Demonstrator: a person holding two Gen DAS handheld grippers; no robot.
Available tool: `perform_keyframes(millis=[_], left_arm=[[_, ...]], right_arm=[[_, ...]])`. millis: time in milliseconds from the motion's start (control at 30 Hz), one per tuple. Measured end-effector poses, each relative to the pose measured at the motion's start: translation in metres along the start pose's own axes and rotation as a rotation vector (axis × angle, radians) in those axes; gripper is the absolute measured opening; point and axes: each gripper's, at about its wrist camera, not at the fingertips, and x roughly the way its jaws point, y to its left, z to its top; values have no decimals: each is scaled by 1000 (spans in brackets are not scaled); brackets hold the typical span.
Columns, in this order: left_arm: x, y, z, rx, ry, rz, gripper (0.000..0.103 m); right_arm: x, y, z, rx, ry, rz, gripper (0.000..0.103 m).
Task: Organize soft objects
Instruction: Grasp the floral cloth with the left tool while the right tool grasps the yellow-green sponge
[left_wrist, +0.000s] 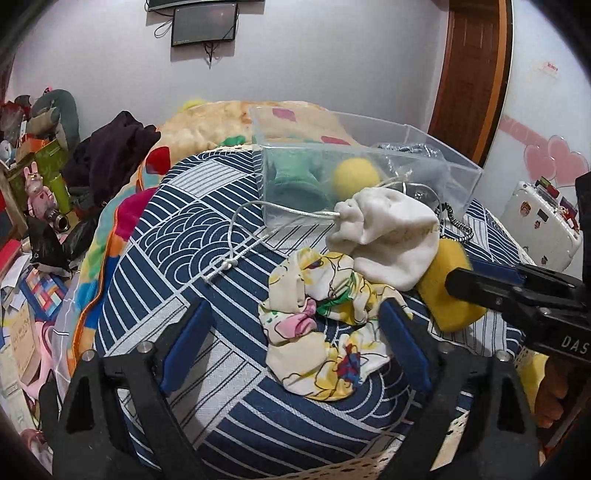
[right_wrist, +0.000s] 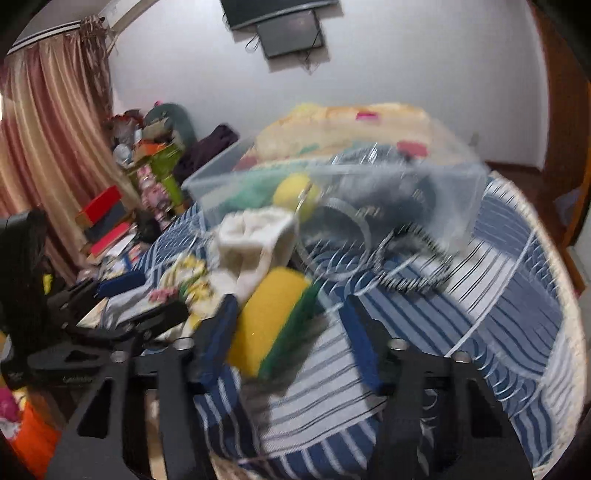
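A floral cloth (left_wrist: 325, 332) lies crumpled on the blue patterned table cover (left_wrist: 207, 229), between the wide-open jaws of my left gripper (left_wrist: 295, 339). A white drawstring pouch (left_wrist: 388, 232) lies just behind it, its cord trailing left. A yellow-green sponge (left_wrist: 448, 291) lies to the right; in the right wrist view the sponge (right_wrist: 273, 325) sits between the open jaws of my right gripper (right_wrist: 288, 332), which touch nothing. A clear plastic box (left_wrist: 369, 170) behind holds a green cloth (left_wrist: 295, 181), a yellow ball (left_wrist: 354, 177) and a grey item. The right wrist view is blurred.
A coiled black-white cord (left_wrist: 460, 221) lies by the box. A patterned quilt (left_wrist: 229, 122) and dark clothing (left_wrist: 110, 147) lie behind the table. Cluttered shelves and toys (left_wrist: 40, 177) stand at the left, a white suitcase (left_wrist: 543, 221) at the right.
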Motion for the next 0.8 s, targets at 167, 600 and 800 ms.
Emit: perform_keyframes(millis=[167,600,800], left_arm=[[-1,-6,-3,0,7,-29,53],[-34,-11,8,15,-77,-45,12],[-50,-16,23,30,-139,-42,12]], right_arm=[[-5,7,-2,-29,-24,-7,27],[-34,-1,5,-22,-131,-66,24],[-50,-5,17,-21,-190,-110,24]])
